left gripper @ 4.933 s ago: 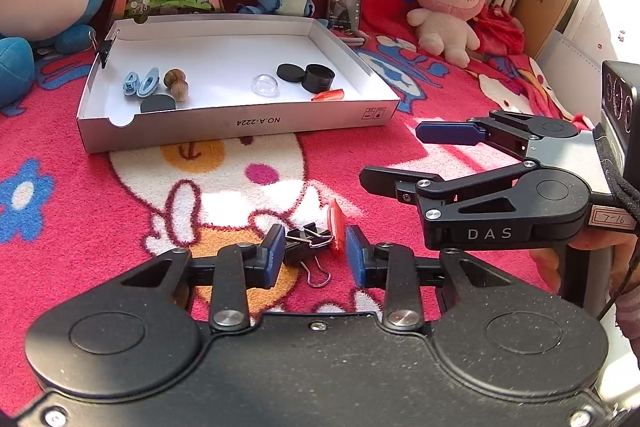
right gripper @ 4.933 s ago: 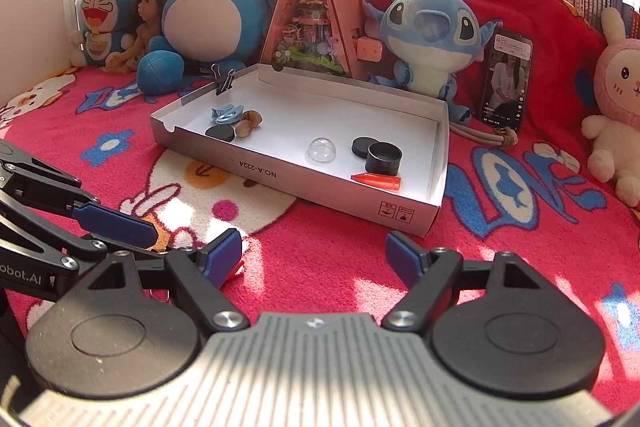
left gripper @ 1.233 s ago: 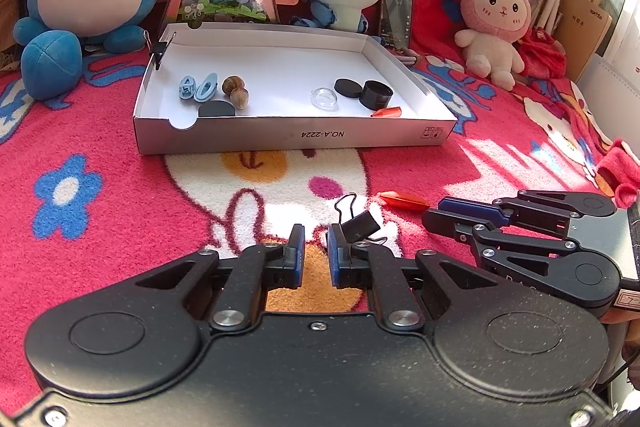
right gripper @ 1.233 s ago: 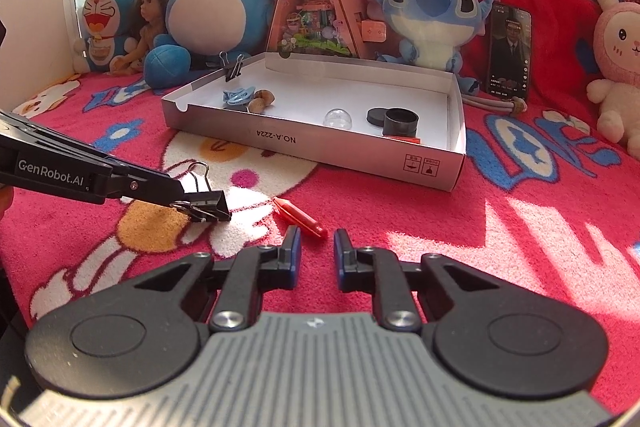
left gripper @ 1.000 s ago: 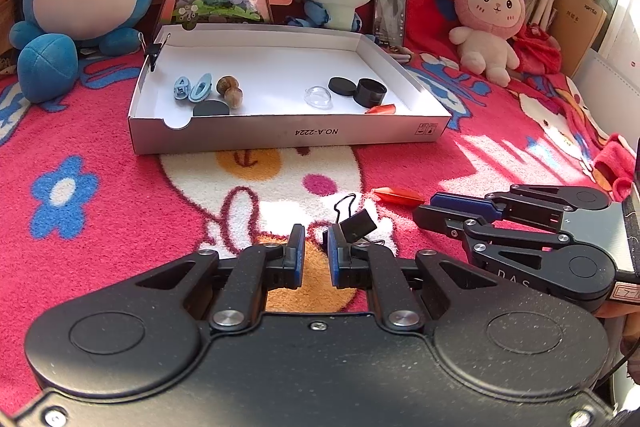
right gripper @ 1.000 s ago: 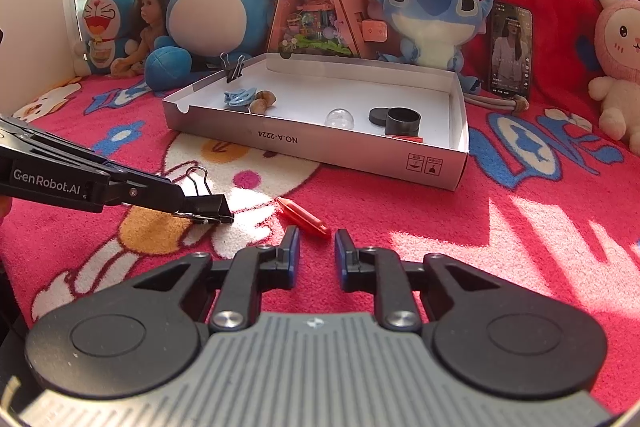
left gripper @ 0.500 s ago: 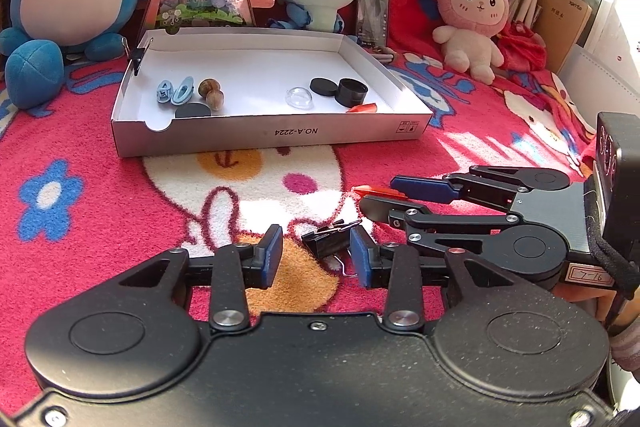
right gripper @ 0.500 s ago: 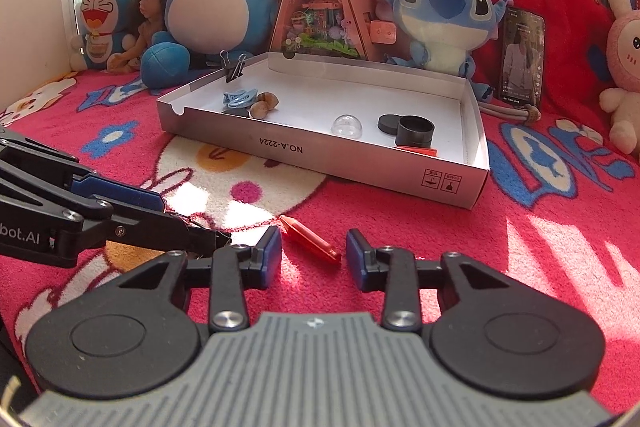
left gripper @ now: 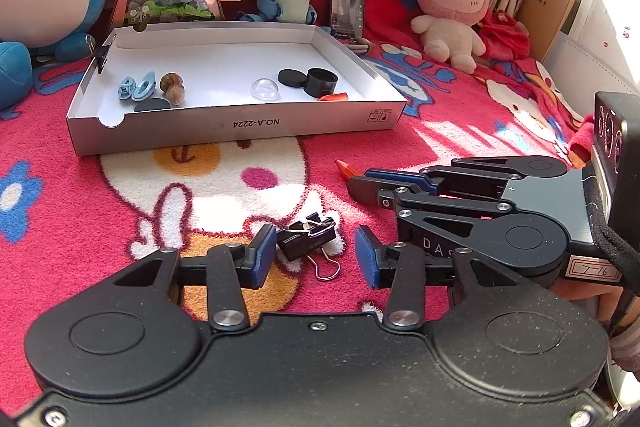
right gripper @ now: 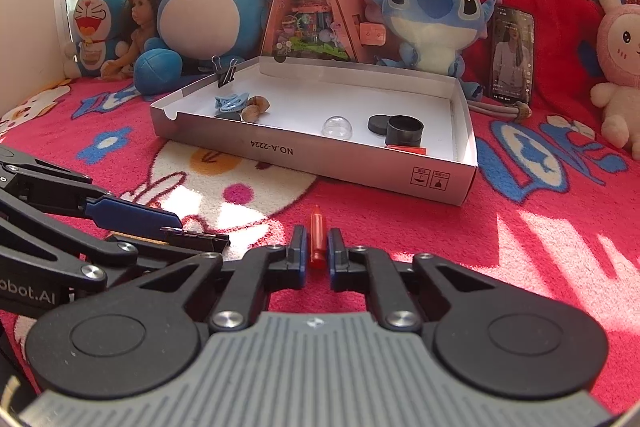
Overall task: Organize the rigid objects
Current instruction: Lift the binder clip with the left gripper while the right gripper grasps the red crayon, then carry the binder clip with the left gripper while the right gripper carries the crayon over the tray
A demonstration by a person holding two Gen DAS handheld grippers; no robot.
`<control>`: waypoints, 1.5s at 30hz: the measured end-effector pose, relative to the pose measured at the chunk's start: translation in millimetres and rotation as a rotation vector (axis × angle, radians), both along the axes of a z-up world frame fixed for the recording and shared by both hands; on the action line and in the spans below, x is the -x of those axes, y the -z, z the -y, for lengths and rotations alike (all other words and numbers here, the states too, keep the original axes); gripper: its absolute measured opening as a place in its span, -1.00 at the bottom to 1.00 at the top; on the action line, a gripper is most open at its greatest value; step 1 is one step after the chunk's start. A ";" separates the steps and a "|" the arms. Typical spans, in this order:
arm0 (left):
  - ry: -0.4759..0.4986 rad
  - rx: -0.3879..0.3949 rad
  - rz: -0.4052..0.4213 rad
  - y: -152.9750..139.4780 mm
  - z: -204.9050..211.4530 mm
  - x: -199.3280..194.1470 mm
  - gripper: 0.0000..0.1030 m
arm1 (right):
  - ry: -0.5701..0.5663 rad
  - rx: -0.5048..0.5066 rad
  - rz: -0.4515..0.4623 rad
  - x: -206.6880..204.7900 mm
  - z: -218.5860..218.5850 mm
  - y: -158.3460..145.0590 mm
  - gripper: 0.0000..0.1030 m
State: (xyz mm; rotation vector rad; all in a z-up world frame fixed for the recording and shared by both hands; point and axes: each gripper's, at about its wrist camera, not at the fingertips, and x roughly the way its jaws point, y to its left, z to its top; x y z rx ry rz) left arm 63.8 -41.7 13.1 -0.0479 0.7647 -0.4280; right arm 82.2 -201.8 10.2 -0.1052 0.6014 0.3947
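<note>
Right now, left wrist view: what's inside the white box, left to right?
blue clips → brown nuts → clear dome → flat black disc → black cup → orange piece. The dark disc in front of the nuts overlaps them; left out.

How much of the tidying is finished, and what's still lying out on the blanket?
Done: the white box already holds small items, including a clear dome and a black cup. In hand: the right gripper is shut on the orange piece. Left: the black binder clip lies on the blanket between the closing jaws of the left gripper, not yet gripped.
</note>
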 end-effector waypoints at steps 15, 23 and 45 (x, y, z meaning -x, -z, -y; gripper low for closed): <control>-0.048 -0.002 0.044 -9.9 -6.0 -4.4 -0.99 | 0.049 -0.031 0.034 -0.4 6.3 -11.8 -0.73; -0.109 -0.037 0.150 -7.0 7.9 15.6 0.31 | 0.081 -0.018 0.034 1.7 12.2 -12.2 -0.73; -0.251 -0.080 0.177 -34.3 15.8 -36.8 -0.34 | 0.154 -0.046 0.047 -11.2 28.7 -23.3 -0.73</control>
